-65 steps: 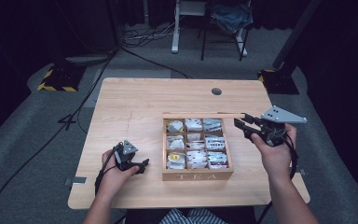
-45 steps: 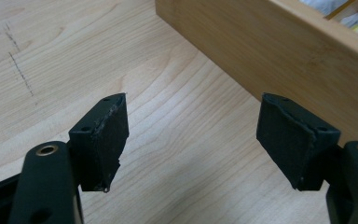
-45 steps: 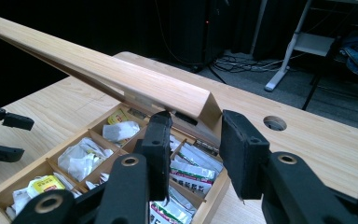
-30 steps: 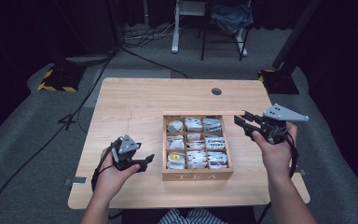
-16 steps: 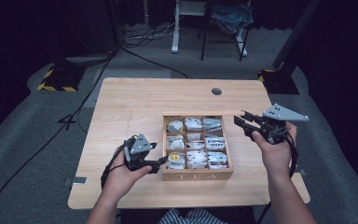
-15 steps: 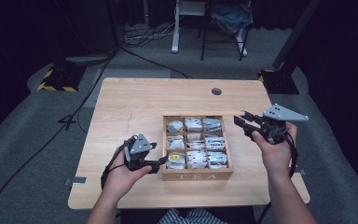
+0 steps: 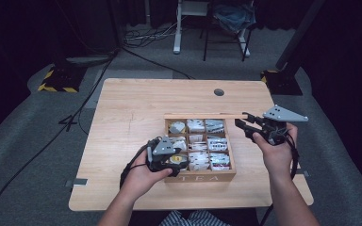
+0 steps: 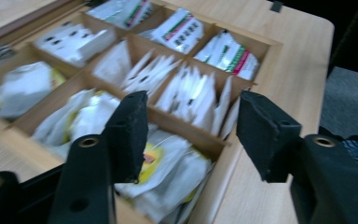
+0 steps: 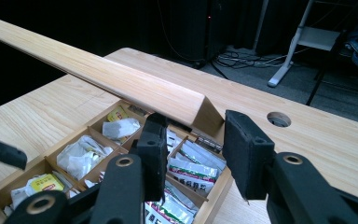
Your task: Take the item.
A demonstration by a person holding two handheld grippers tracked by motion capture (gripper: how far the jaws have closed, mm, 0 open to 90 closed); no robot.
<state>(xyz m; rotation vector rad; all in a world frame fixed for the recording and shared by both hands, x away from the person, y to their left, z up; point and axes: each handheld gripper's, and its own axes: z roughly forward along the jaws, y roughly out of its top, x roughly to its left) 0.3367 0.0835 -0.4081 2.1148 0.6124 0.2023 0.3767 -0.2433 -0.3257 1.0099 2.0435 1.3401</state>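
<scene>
Pale wooden table bears gridded tea box.

The black two-jaw left claw hovers with its jaws apart over the near corner of a compartmented wooden tea box. White paper tea bags, one with a yellow tag, lie below it on the light wooden tabletop.

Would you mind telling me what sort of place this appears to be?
Probably a lab or recording studio: black curtains all round, loose cables on the grey carpet, and one desk holding only a tea box.
</scene>
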